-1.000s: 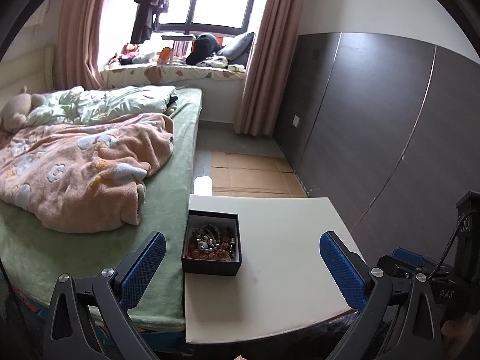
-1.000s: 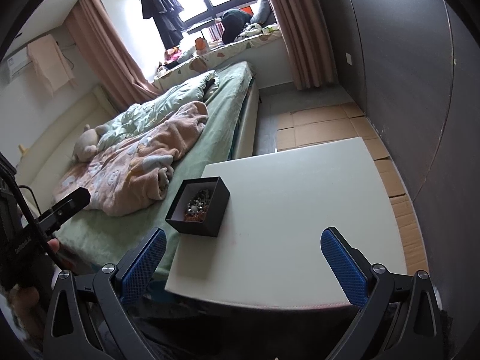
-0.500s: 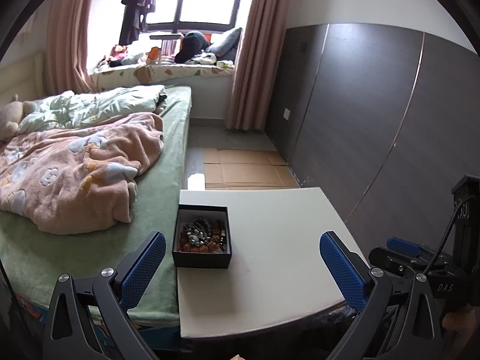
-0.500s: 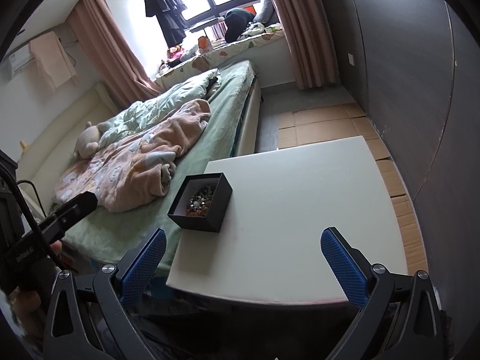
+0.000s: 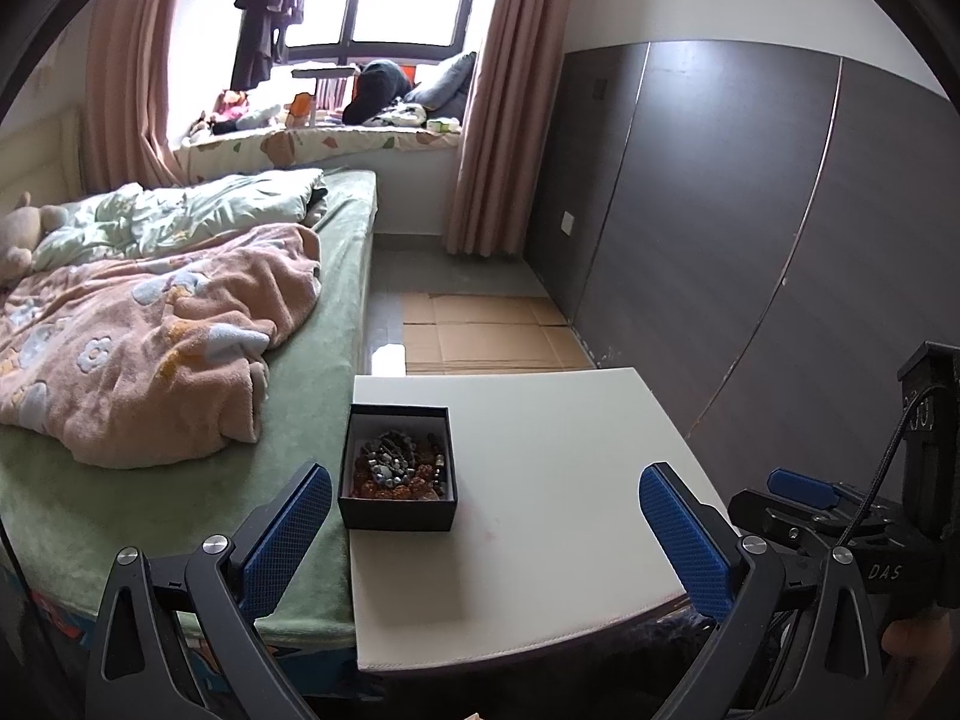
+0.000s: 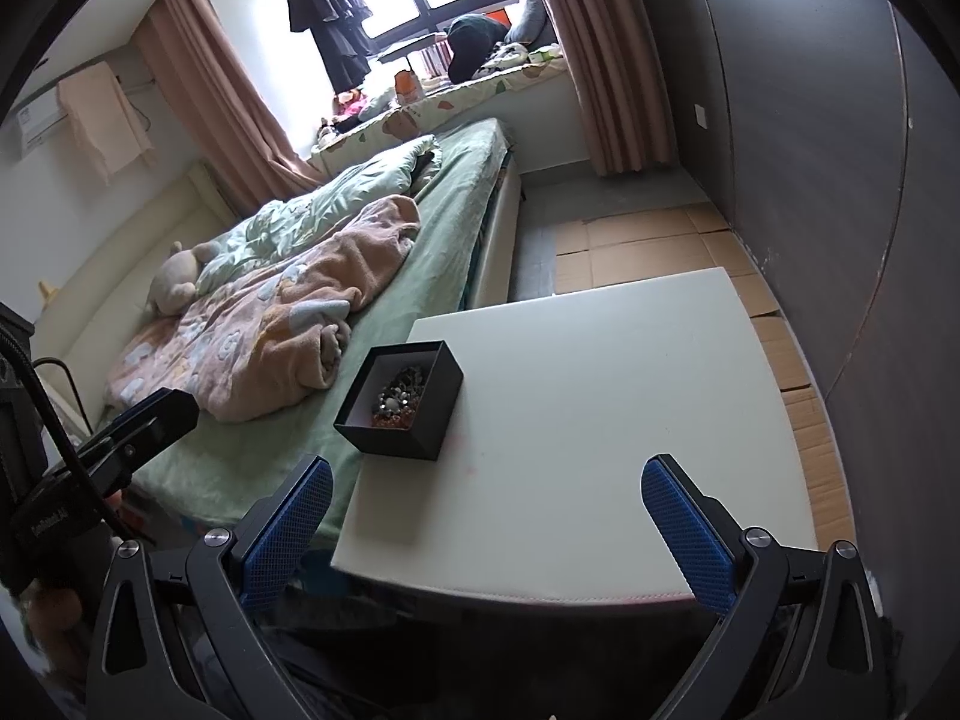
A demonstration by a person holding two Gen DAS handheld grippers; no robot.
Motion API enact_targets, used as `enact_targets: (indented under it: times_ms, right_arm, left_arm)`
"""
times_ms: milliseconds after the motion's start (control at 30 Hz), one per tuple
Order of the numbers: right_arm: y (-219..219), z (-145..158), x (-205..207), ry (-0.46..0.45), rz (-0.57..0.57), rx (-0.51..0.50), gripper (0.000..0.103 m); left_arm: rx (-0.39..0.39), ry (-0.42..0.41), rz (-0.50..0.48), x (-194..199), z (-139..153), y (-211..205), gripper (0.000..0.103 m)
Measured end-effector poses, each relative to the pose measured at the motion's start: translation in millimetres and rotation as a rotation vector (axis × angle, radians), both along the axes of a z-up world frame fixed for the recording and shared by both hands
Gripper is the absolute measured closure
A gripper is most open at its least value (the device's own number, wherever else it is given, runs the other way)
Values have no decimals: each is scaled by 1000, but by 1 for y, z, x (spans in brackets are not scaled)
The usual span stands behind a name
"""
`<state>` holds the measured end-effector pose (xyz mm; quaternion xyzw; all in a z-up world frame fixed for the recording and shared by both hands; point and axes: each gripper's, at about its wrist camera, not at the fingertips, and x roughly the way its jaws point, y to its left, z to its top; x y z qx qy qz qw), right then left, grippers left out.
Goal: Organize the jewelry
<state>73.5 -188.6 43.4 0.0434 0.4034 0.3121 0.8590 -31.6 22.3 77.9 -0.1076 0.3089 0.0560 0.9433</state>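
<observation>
A small open black box (image 5: 397, 468) with a tangle of beaded jewelry (image 5: 397, 465) inside sits at the left edge of a white table (image 5: 558, 480). It also shows in the right wrist view (image 6: 401, 399), with the jewelry (image 6: 401, 397) in it. My left gripper (image 5: 485, 531) is open and empty, held back near the table's front edge, with the box just beyond its left finger. My right gripper (image 6: 487, 531) is open and empty above the table's front edge. The right gripper's body shows at the right of the left wrist view (image 5: 840, 510).
A bed (image 5: 180, 324) with a pink blanket (image 5: 150, 336) lies against the table's left side. Dark wall panels (image 5: 750, 210) stand to the right. Flattened cardboard (image 5: 480, 336) covers the floor beyond the table. A cluttered window seat (image 5: 336, 132) is far back.
Both grippers have shifted slightly, so the box and table sit a little differently in each view. Both stay open and empty. The box has not moved on the table.
</observation>
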Motion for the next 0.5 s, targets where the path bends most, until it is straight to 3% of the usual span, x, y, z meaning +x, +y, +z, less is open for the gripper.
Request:
enact_targets:
  times_ms: [500]
  right_arm:
    - [2,0,-1,-2,2,-3,0]
  left_arm:
    - [-3,3,2,-2,1,1,0]
